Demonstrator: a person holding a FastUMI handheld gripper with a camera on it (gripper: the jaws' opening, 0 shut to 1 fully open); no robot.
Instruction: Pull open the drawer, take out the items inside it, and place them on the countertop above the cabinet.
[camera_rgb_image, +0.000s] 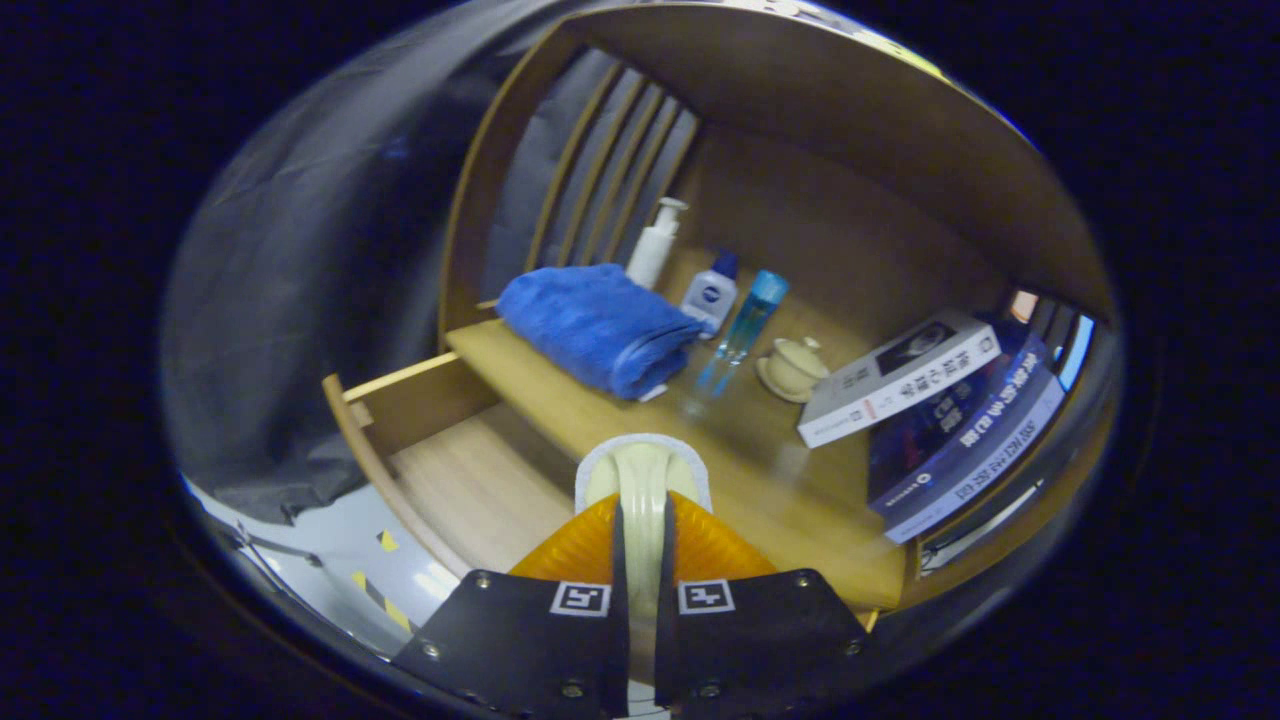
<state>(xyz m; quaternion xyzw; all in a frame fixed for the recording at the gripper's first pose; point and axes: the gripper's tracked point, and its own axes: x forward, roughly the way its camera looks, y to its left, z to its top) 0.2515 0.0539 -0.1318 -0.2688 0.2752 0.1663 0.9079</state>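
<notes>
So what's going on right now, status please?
Hand-held gripper shut on a cream item. Drawer open below. Towel, bottles, books already on countertop; path clear.

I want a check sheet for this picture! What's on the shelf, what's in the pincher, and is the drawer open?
Surface: wooden countertop with bare space just ahead of the fingers.
Job's things: drawer pulled open; a pale cream item held between the fingers.
Clutter: folded blue towel, pump bottle, small white bottle, blue tube, lidded cup on saucer, stacked books.
Grippers: gripper shut on the item.
Cables: nothing seen.
Surroundings: wooden cabinet, slatted side, grey cloth.
</notes>
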